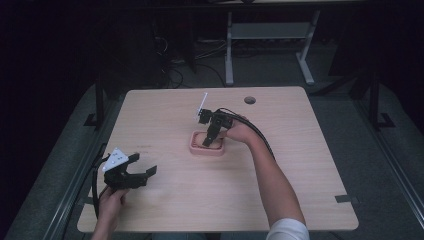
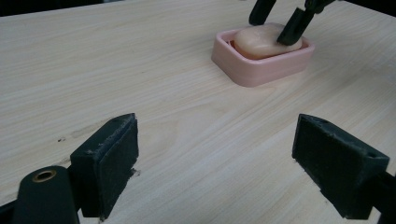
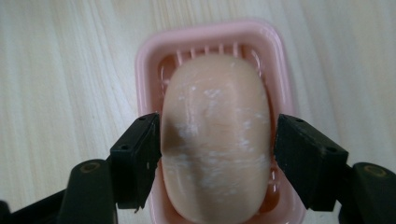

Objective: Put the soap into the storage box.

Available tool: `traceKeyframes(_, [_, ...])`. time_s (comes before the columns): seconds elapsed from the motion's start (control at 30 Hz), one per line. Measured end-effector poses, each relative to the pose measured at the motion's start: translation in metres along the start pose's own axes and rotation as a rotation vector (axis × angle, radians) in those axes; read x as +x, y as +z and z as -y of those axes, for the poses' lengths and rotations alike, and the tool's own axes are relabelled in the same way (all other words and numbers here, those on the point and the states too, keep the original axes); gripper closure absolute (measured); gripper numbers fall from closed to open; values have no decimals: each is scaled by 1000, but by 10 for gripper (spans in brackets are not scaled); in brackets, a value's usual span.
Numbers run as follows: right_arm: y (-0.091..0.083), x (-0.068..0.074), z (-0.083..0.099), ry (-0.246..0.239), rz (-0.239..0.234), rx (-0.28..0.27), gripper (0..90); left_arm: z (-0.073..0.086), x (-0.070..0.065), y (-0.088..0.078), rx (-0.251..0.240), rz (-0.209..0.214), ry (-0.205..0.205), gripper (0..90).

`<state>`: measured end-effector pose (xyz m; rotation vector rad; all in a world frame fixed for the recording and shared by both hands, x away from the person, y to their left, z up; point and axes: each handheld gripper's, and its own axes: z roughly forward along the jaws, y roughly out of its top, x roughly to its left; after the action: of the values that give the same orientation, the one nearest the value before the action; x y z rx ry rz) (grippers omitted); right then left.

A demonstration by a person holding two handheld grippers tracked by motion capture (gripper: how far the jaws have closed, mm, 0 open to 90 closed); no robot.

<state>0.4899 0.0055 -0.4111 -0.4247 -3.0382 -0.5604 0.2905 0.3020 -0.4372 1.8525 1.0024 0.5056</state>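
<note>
Near the middle of the wooden surface (image 1: 165,195), a pale bar of soap (image 3: 217,140) lies in a pink soap dish (image 3: 149,60), its ribbed floor showing past the bar's far end. The right hand-held gripper (image 3: 217,158) comes down from above and is clamped across the bar's two long sides, pads pressed to it. The bar looks firm and fairly light, but smooth and rounded, with whitish smears, so I judge it slippery; a hold across the widest part of the long sides seems safest, since the curved ends would likely squirt out. The dish walls stand close around the bar, leaving little room beside the jaws, so a straight lift looks cleaner than a sideways drag, which might carry the light dish along. The left hand-held gripper (image 2: 215,163) rests near the surface's front left edge, jaws wide apart and holding nothing. Bare wood lies all around the dish, well away from every edge.
</note>
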Motion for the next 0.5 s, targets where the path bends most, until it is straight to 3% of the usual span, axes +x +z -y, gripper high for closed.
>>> traceKeyframes(0.5, [-11,3,11,14,-2,-12,297,0,-1,0,0,2,2,143])
